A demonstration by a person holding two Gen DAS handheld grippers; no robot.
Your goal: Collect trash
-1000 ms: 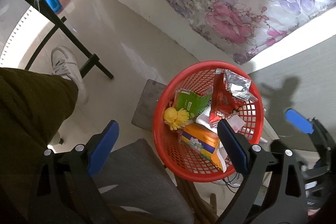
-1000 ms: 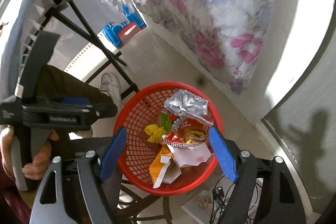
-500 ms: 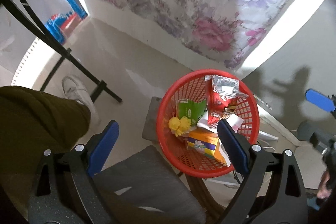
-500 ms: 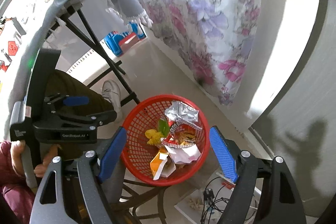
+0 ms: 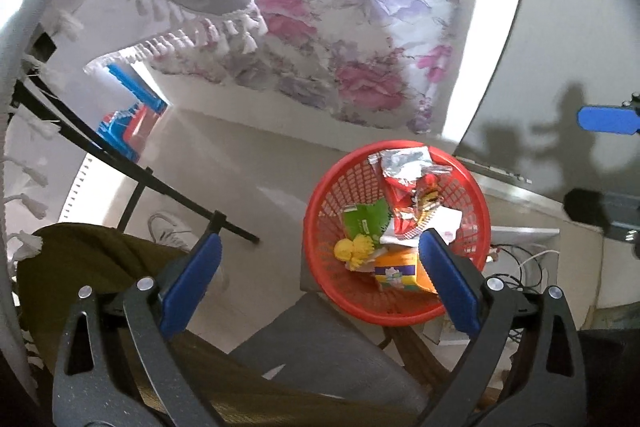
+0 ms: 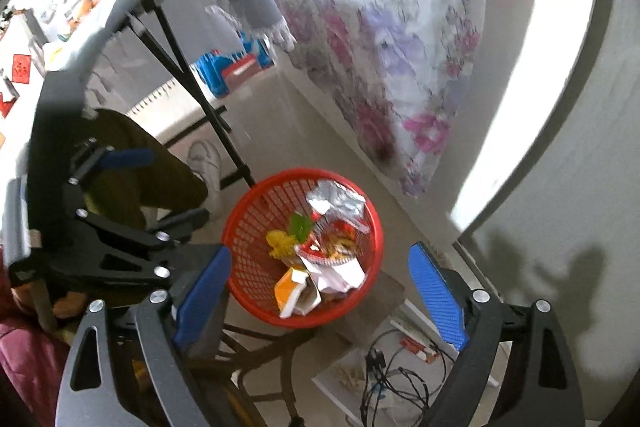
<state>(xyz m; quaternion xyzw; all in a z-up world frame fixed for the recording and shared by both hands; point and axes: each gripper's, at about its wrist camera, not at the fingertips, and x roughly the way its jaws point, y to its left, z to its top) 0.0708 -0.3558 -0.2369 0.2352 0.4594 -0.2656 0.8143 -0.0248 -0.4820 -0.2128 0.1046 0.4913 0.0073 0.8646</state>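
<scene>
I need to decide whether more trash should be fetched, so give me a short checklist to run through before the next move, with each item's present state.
1. Left gripper free: ok, jaws wide apart, nothing between them.
2. Right gripper free: ok, jaws have just been opening, nothing between them.
3. Trash inside the red basket: ok, silver wrapper, orange carton and yellow item lie within the rim.
4. Basket upright: ok, sitting level on the stool.
5. Room left in basket: ok, mesh shows bare on the side toward the person's leg.
6. More trash left to collect: cannot tell, the table top is out of view.
</scene>
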